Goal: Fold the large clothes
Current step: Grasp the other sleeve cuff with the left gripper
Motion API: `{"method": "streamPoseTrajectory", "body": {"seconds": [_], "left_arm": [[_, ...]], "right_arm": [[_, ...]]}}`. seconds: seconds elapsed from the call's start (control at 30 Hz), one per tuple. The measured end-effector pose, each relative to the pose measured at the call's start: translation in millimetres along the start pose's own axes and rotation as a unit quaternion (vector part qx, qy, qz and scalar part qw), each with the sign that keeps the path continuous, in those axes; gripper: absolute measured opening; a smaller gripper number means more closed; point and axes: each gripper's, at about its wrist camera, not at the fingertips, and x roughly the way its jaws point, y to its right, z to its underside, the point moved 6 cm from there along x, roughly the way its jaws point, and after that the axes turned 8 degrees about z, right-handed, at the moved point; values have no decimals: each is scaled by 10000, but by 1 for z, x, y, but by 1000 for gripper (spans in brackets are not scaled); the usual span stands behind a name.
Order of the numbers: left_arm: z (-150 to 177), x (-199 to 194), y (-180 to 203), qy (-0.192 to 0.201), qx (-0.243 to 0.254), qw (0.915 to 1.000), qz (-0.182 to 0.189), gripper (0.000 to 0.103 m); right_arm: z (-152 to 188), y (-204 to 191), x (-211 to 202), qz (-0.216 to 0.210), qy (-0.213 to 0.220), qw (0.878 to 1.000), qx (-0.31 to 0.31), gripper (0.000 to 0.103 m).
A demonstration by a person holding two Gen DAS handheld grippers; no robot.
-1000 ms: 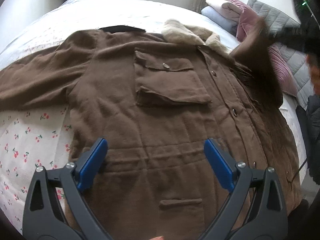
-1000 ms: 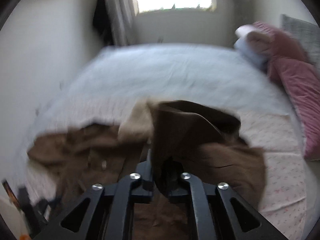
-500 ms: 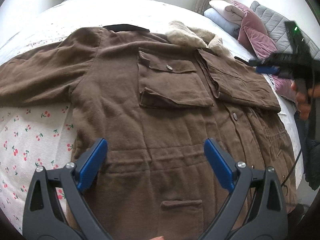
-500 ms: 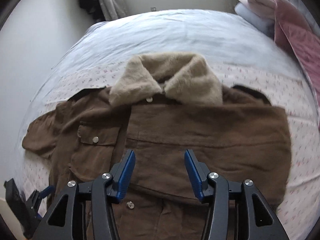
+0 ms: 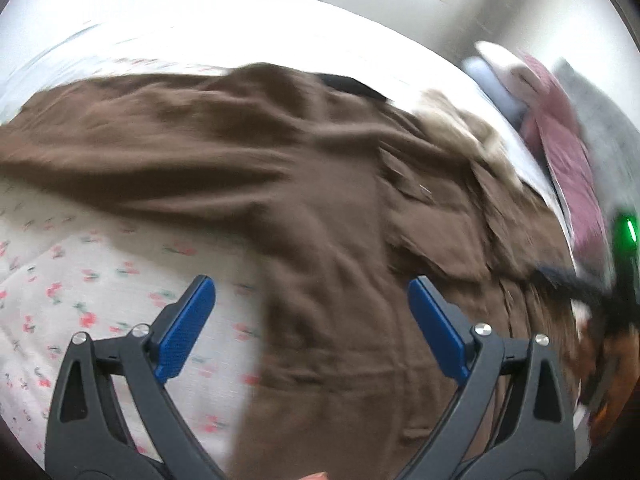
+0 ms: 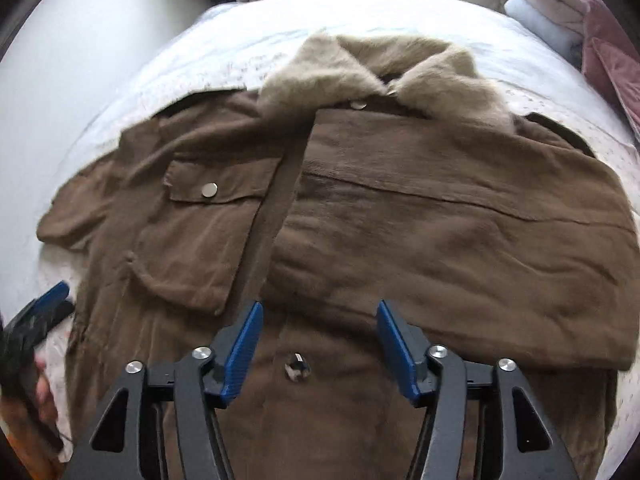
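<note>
1. The brown jacket point(image 6: 360, 220) lies front-up on the bed point(image 6: 248, 40), its pale fleece collar point(image 6: 372, 68) at twelve o'clock in the right wrist view. One sleeve point(image 6: 460, 216) is folded across the chest, running from the button placket out to three o'clock; the other sleeve point(image 5: 132, 152) lies spread towards nine o'clock in the blurred left wrist view.

2. The right gripper point(image 6: 320, 340) hangs over the placket just below the folded sleeve's lower edge. Its jaws have just been opening and stand spread, with nothing between the blue pads.

3. The left gripper point(image 5: 312, 328) has its jaws wide apart and empty, over the jacket's side edge where cloth meets the cherry-print sheet point(image 5: 100, 288).

4. The step in hand looks like fetching the spread sleeve. To do it well, I would carry the left gripper out to nine o'clock, close to the cuff, and pinch both layers of cloth near the end, not mid-sleeve.

5. Lift only enough to clear the body, then lay the sleeve across the chest pocket point(image 6: 200, 236), mirroring the first fold, edges square to the shoulder line.

6. Keep the right gripper clear of the folded sleeve; dragging it would undo that fold.
</note>
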Motion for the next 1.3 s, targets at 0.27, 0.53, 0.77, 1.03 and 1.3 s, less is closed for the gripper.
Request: {"method": "streamPoseTrajectory", "body": {"seconds": [0.27, 0.53, 0.77, 1.03, 1.3], "left_arm": [[-28, -27, -118, 669, -1687, 9804, -768, 97], [-38, -35, -191, 980, -2288, 9637, -961, 97], [-72, -40, -232, 1329, -2319, 9599, -848, 83], [-85, -49, -246, 1456, -2664, 9501, -725, 11], [-132, -90, -132, 2021, -1364, 9668, -767, 8]], "right_arm": [[19, 40, -24, 274, -107, 9995, 133, 70], [40, 65, -57, 236, -79, 9989, 404, 70], [54, 74, -82, 264, 24, 9991, 318, 71], [65, 79, -86, 200, -33, 9994, 284, 71], [67, 88, -87, 137, 49, 9993, 342, 71]]}}
